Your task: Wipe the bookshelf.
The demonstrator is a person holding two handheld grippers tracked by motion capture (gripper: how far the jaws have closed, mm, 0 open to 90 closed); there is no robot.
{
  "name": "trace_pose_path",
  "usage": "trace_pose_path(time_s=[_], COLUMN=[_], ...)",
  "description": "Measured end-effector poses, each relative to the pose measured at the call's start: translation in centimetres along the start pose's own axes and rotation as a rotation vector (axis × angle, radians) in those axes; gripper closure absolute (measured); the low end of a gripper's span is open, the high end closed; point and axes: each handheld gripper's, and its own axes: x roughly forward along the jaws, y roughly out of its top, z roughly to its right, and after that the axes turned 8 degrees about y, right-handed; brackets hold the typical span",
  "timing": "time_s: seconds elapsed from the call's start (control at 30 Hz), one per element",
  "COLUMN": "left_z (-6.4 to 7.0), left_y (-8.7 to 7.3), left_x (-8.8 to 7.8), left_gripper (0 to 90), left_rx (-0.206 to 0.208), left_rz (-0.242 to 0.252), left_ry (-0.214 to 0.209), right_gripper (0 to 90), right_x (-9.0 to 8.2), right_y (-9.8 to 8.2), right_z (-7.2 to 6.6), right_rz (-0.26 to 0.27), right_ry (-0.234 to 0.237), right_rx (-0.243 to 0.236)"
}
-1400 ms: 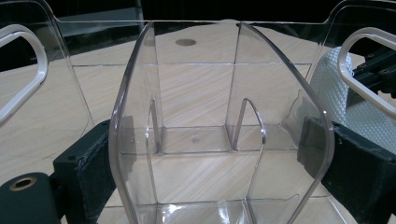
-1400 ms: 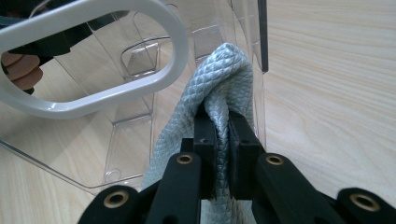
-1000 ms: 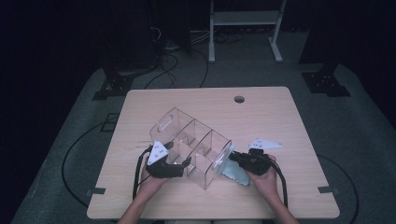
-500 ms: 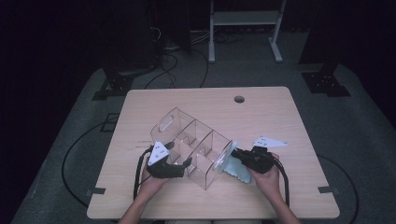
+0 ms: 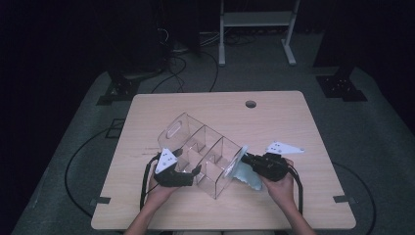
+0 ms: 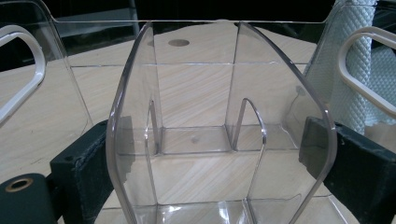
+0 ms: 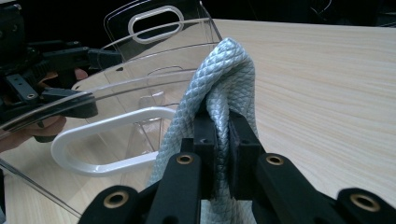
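a pale wood-grain table (image 5: 293, 127) with rounded corners stands on grey carpet in a dark room; a clear plastic organizer (image 5: 203, 152) with curved dividers lies near its front edge; the left tool (image 5: 188, 175) is clamped across the organizer's side walls; the right tool (image 5: 244, 159) grips a pale quilted cloth (image 7: 224, 79) against the organizer's end wall.

Glossy clear plastic organizer (image 5: 203, 152); woven textured cloth (image 7: 219, 93); matt wood table (image 5: 274, 112).

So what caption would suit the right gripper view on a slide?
Right hand-held gripper pinching a pale blue cloth against the end wall of a clear divided organiser.
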Motion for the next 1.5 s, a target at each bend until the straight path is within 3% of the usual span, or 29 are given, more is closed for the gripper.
trace_pose_path(time_s=[0.13,0.33,0.47,0.67,0.8,1.0,1.2,1.33,1.5], left_z=[0.0,0.0,0.1,0.1,0.2,0.1,0.1,0.1,0.2], left_y=[0.0,0.0,0.0,0.0,0.0,0.0,0.1,0.0,0.1], left_x=[0.0,0.1,0.1,0.1,0.2,0.2,0.2,0.1,0.2], left_gripper=[6.2,6.3,6.4,6.3,6.3,6.5,6.5,6.5,6.3], left_rx=[0.000,-0.002,0.000,-0.004,0.000,-0.004,0.000,-0.004,0.003], left_rz=[-0.001,-0.001,0.000,0.000,0.000,-0.004,-0.004,-0.003,-0.006], left_ry=[0.000,0.000,0.003,0.003,0.007,0.004,0.006,0.004,0.010], right_gripper=[83.1,83.1,83.1,83.1,83.1,83.0,83.1,83.1,83.3], right_x=[0.4,-0.1,0.0,-0.3,-0.3,-0.3,-0.4,-0.6,-0.9], right_y=[-0.7,0.4,0.2,1.0,0.7,1.5,1.5,1.9,2.3], right_z=[0.7,-0.1,0.6,-0.2,0.4,-1.2,0.4,-0.2,0.3], right_rz=[-0.028,-0.002,-0.011,0.008,0.002,-0.006,0.002,0.009,0.011], right_ry=[-0.002,-0.003,-0.011,-0.002,-0.010,-0.008,-0.025,0.004,-0.010], right_rx=[0.024,-0.021,0.002,-0.028,-0.007,-0.076,-0.026,-0.032,-0.017])
